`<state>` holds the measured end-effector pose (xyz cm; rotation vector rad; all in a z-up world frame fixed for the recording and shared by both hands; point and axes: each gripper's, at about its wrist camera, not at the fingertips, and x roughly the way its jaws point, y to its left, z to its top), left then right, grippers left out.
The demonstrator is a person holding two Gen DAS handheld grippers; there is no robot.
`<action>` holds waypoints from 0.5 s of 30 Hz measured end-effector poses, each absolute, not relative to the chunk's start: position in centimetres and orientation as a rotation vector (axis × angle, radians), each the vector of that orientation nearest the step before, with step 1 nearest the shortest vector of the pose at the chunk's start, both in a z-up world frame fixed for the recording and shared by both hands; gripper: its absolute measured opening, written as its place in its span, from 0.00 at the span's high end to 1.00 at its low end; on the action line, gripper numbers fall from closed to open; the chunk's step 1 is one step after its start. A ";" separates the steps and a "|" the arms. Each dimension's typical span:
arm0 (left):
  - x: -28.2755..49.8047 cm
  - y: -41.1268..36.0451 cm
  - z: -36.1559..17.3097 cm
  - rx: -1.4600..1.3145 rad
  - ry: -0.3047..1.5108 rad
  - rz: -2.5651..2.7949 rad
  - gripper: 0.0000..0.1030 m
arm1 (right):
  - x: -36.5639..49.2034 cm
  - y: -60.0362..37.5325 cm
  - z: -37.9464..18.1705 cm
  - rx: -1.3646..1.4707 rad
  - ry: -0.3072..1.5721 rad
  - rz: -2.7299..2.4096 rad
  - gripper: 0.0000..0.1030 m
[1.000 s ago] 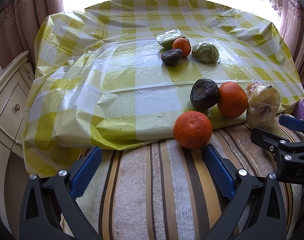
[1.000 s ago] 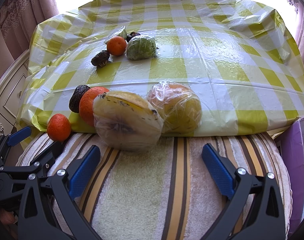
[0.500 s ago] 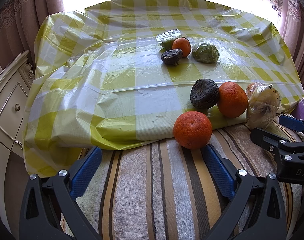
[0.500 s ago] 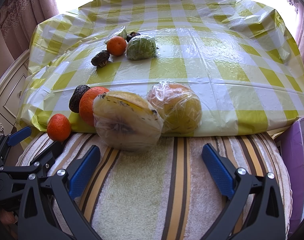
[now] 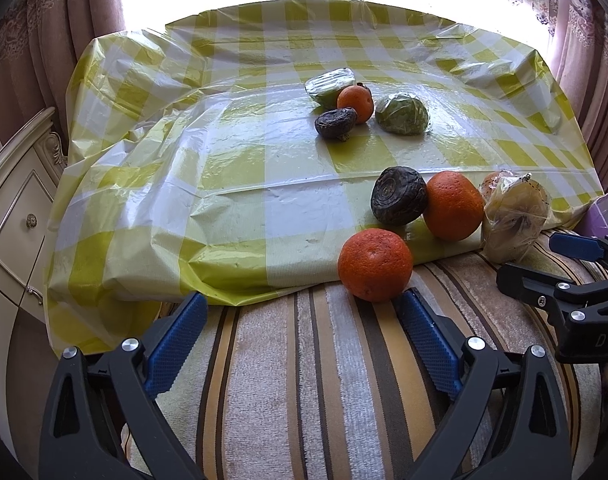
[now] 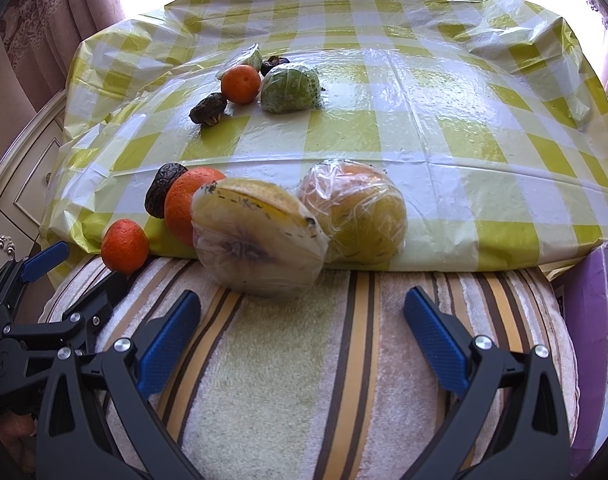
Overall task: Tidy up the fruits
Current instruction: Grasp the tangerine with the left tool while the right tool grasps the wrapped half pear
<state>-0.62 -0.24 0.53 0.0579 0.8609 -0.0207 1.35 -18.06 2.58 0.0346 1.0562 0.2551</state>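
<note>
Yellow-and-white checked plastic cover (image 5: 240,200), crumpled, draped over the tabletop; striped towel (image 5: 323,380) spread at the near edge. Cream drawer cabinet (image 5: 12,216) at left, pink lace curtains (image 5: 44,40) far left, purple box (image 6: 591,320) at near right.

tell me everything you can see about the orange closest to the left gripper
The nearest orange is round, deep orange-red, with a pebbly, slightly mottled peel, unwrapped and whole. It sits on the striped towel against the front edge of the yellow checked tablecloth, just ahead of the open left gripper, near its right fingertip; contact there is unclear. It lies apart from the dark fruit and second orange behind it.
</note>
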 end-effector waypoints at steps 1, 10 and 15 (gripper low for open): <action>-0.6 -0.4 0.6 0.060 0.861 -0.034 0.17 | 1.4 -18.2 2.6 0.035 1.068 0.268 0.01; 0.3 -1.8 1.7 0.044 0.851 -0.149 0.37 | 0.8 -19.4 3.8 0.066 1.086 0.335 0.01; 1.4 -2.4 1.4 0.046 0.879 -0.177 0.54 | -0.1 -22.0 4.8 0.160 1.069 0.336 0.01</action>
